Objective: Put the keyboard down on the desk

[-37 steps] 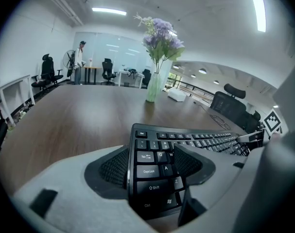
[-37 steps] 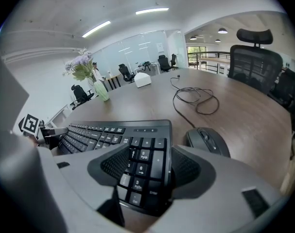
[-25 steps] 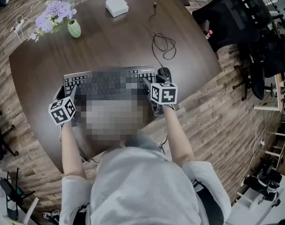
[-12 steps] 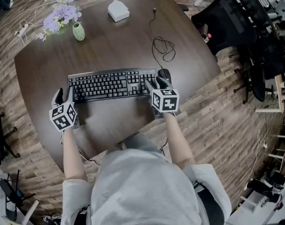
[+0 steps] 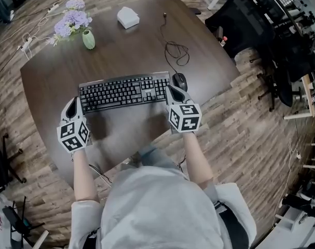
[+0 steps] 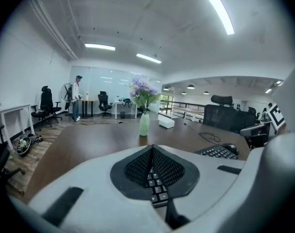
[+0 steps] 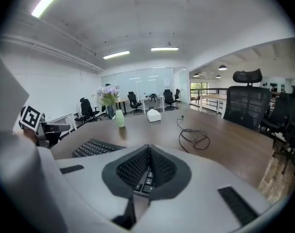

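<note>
The keyboard point(image 5: 125, 91) lies flat on the dark wooden desk point(image 5: 121, 45), towards the near edge, its long side running left to right in front of the person; the left gripper point(image 5: 72, 102) sits just beside the keyboard's left end and the right gripper point(image 5: 171, 90) just beside its right end, each with its tip pointing away from the person; whether either tip touches the keyboard's edge cannot be told; in the left gripper view the two jaws of the left gripper point(image 6: 151, 150) are pressed together at the tips with nothing between them, and only a few keys show below through the narrow gap; in the right gripper view the right gripper point(image 7: 148, 152) is likewise closed tip to tip and empty, with keys showing under the gap and the rest of the keyboard point(image 7: 94, 148) stretching off to its left; a black mouse point(image 5: 180, 80) rests on the desk just beyond the right gripper, near the keyboard's right end; a looped black cable point(image 5: 175, 48) lies further back on the desk; a green vase point(image 5: 88, 39) with purple flowers point(image 5: 73, 18) stands at the far left corner; a white box point(image 5: 128, 17) lies at the far edge; a black office chair point(image 5: 235, 22) stands on the wooden floor to the right of the desk.
</note>
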### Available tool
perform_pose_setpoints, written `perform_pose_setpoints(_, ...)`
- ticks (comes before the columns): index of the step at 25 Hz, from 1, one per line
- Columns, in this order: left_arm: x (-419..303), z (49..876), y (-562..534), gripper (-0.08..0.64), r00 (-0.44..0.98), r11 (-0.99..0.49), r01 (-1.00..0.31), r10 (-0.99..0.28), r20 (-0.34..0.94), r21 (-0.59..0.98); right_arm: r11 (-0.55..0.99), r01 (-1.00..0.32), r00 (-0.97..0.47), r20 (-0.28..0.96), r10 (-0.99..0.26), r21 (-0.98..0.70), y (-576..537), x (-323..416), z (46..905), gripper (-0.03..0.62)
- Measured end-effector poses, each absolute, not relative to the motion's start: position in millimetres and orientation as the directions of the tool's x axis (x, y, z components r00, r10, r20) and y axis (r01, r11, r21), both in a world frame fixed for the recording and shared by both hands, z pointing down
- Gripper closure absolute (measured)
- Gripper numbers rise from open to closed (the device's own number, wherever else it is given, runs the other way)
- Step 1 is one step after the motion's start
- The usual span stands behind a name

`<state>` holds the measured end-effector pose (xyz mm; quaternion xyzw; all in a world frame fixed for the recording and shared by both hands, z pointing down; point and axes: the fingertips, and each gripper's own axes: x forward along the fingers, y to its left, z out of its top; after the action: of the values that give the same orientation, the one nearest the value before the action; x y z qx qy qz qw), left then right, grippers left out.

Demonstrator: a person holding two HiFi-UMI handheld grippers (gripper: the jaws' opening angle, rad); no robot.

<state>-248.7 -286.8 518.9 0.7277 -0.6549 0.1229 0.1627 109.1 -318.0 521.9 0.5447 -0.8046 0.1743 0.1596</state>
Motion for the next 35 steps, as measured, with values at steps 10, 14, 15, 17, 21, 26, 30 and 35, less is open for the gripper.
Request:
perform_pose_setpoints(10,-233,467,-260,0.551,0.200,-0.175,-0.978,-0.937,0.285,0.112,0.351,-0.927,-0.375,0.354,-0.857,-0.132,-280,97,476,0.578)
perform_pose_setpoints(14,-234,447,-246,0.549,0.213,-0.190,-0.975,-0.948,0.236,0.114,0.334,-0.936,-0.351,0.317,-0.881,-0.109,-264,96,459,0.578)
perform_pose_setpoints(15,-234,441,-242,0.549,0.216,-0.194,-0.974,-0.950,0.225,0.116,0.331,-0.937,-0.348,0.306,-0.886,-0.108,-261,96,455,0.578)
perform_pose_setpoints(17,-234,431,-236,0.549,0.226,-0.204,-0.971,-0.952,0.206,0.124,0.334,-0.936,-0.352,0.286,-0.891,-0.110,-253,94,446,0.577)
perform_pose_setpoints(21,-235,411,-225,0.549,0.241,-0.221,-0.967,-0.955,0.171,0.126,0.346,-0.932,-0.363,0.250,-0.898,-0.110,-240,89,430,0.577)
perform_pose_setpoints(26,-238,389,-211,0.549,0.250,-0.235,-0.965,-0.960,0.128,0.118,0.345,-0.935,-0.355,0.207,-0.912,-0.083,-225,84,410,0.577)
perform_pose_setpoints(30,-242,373,-199,0.549,0.250,-0.239,-0.964,-0.964,0.094,0.114,0.342,-0.939,-0.343,0.172,-0.923,-0.037,-212,79,393,0.577)
perform_pose_setpoints(35,-246,355,-187,0.549,0.250,-0.244,-0.966,-0.967,0.060,0.088,0.336,-0.942,-0.334,0.129,-0.934,-0.008,-199,75,372,0.577)
